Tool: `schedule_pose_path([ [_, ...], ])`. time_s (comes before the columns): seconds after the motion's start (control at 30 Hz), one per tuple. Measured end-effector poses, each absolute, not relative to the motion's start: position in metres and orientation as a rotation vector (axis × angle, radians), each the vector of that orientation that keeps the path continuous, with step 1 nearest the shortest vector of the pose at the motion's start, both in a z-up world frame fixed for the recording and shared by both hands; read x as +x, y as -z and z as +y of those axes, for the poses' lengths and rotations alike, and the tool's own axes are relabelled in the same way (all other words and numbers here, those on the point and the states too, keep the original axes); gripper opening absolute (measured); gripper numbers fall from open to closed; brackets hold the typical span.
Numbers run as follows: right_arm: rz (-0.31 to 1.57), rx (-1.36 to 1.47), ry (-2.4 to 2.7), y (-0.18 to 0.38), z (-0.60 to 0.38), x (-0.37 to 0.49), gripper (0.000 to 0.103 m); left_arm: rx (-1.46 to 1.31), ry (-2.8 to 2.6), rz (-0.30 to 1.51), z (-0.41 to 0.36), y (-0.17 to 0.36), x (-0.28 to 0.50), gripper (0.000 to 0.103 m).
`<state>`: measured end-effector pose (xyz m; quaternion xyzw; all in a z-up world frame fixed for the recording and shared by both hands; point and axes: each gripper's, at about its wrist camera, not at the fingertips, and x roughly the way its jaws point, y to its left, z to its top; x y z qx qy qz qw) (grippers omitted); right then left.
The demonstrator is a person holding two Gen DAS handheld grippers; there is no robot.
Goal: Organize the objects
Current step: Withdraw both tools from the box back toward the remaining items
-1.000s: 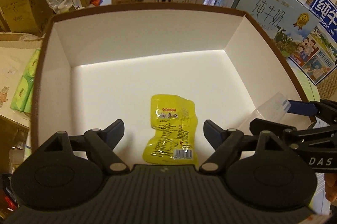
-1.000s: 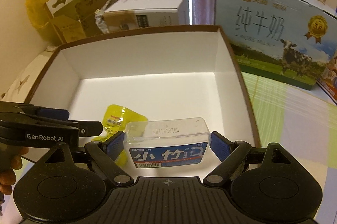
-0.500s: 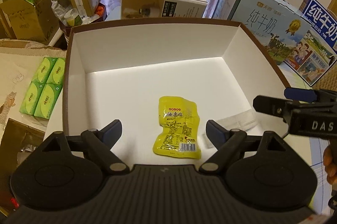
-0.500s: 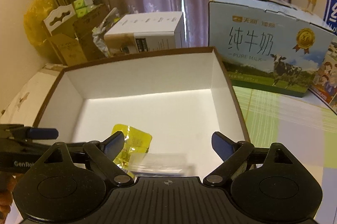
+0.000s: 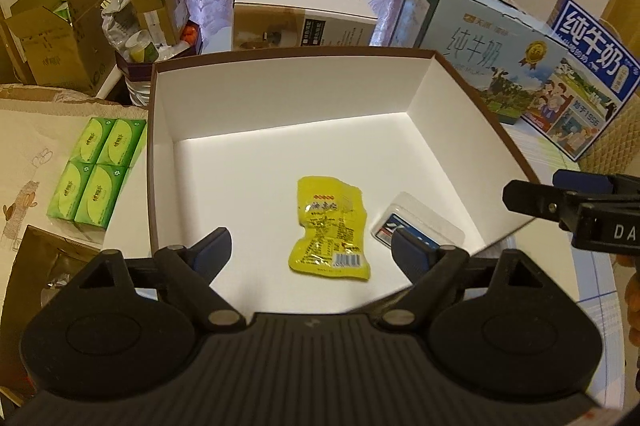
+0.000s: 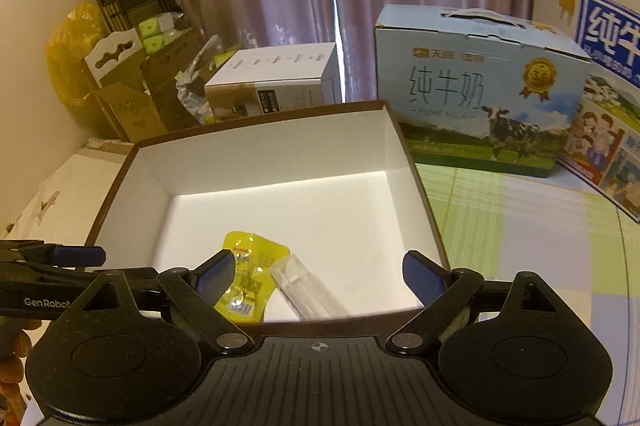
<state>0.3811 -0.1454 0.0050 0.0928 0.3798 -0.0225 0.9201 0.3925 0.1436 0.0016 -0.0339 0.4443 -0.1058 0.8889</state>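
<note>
A brown box with a white inside [image 5: 280, 129] [image 6: 272, 161] stands in front of me. On its floor lies a yellow snack packet [image 5: 330, 226] [image 6: 248, 278]. Just right of it rests a clear plastic case with a blue label [image 5: 420, 222] [image 6: 308, 290]. My left gripper [image 5: 312, 250] hovers above the box's near edge, open, with nothing between its pads. My right gripper [image 6: 318, 268] is also open and empty above the near rim. Each gripper shows from the side in the other's view: the right one [image 5: 532, 189] and the left one [image 6: 80, 258].
Green tissue packs [image 5: 100, 169] lie left of the box. Two milk cartons [image 5: 500, 65] [image 6: 480, 93] stand at the right. A white carton [image 5: 304, 13] sits behind the box. Open cardboard boxes [image 5: 60, 41] crowd the far left. A checked cloth [image 6: 520, 226] covers the table at the right.
The right gripper let go of the clear case, which now lies in the box beside the yellow packet. Both grippers pulled back and up from the box.
</note>
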Motion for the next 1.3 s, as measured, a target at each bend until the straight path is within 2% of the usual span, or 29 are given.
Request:
schedule_pose_path([
  [0.73,0.710,0.269,0.016,-0.029,-0.143,0.278,0.088,-0.100,0.227,0.898,0.142,-0.020,0.298,0.084],
  [1.3,0.790,0.314,0.039,-0.012,-0.163,0.221,0.088,-0.104,0.232,0.943,0.123,-0.005,0.246,0.085],
])
